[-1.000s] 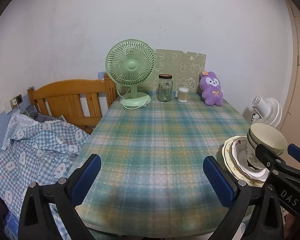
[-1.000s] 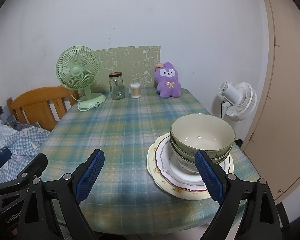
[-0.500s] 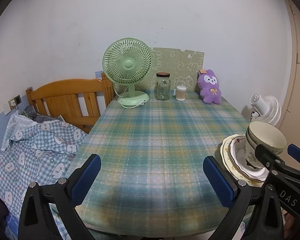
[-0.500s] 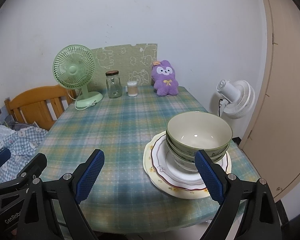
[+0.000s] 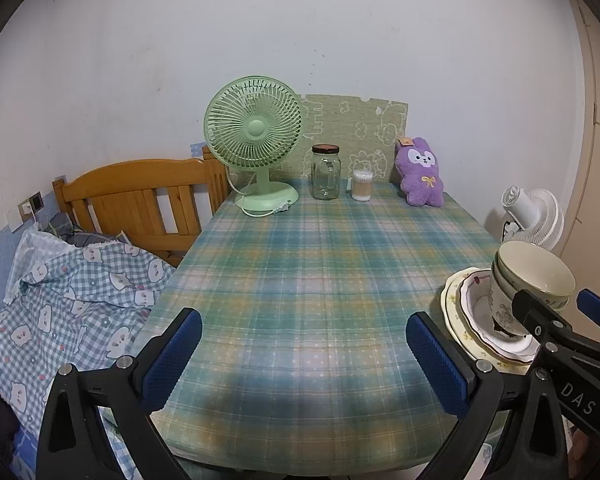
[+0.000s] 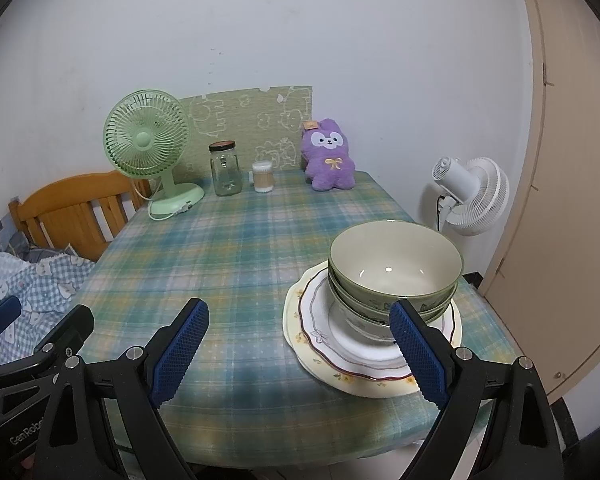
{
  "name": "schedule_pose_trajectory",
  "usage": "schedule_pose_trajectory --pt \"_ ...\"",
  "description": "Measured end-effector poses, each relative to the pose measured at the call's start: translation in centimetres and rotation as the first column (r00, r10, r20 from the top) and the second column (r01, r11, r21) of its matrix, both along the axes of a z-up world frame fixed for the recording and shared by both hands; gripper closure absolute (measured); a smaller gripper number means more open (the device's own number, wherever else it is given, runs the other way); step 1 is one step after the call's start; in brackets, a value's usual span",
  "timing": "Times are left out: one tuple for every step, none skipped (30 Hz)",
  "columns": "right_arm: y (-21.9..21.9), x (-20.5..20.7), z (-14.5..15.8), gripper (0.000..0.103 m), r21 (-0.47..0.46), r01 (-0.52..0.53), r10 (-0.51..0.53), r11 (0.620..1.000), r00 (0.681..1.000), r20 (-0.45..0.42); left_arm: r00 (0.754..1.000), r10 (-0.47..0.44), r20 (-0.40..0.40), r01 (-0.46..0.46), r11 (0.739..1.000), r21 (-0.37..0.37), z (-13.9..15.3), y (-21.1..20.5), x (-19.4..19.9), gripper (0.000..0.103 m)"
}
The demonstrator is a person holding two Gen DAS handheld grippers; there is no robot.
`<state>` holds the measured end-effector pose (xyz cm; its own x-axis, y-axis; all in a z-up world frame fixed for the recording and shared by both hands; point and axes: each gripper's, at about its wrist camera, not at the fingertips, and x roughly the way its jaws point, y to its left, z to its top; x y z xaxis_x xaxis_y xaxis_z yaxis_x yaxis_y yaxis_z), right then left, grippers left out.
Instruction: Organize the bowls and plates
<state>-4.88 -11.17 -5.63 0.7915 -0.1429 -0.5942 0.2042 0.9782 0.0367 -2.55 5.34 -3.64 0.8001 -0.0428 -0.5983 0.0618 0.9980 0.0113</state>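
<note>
Green bowls (image 6: 394, 264) are nested in a stack on a white plate (image 6: 324, 322), which lies on a larger cream plate (image 6: 296, 330) at the table's near right. The stack also shows in the left wrist view (image 5: 532, 276). My right gripper (image 6: 300, 348) is open and empty, just in front of the stack, its right pad near the bowls. My left gripper (image 5: 300, 356) is open and empty over the table's near edge, left of the stack. The right gripper's fingers (image 5: 540, 316) partly cover the plates there.
The plaid-covered table (image 6: 236, 256) holds a green fan (image 6: 148, 148), a glass jar (image 6: 225, 168), a cotton-swab tub (image 6: 263, 176) and a purple plush (image 6: 329, 156) along the back wall. A wooden bed frame (image 5: 140, 196) and bedding are at left. A white fan (image 6: 468, 196) stands at right.
Both grippers have drawn back and risen slightly from the table; the scene looks a little farther away. The stack has not moved. Both grippers stay open.
</note>
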Motion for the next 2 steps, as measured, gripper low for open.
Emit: schedule_pose_trajectory --pt "-0.06 -0.04 -0.03 0.009 0.001 0.001 -0.001 1.000 1.000 0.000 1.000 -0.001 0.000 0.001 1.000 0.000 -0.01 -0.02 -0.02 0.000" --pt "-0.10 -0.06 -0.06 0.009 0.002 0.002 -0.002 1.000 1.000 -0.001 1.000 -0.002 0.000 0.002 1.000 0.000 -0.02 -0.05 -0.03 0.000"
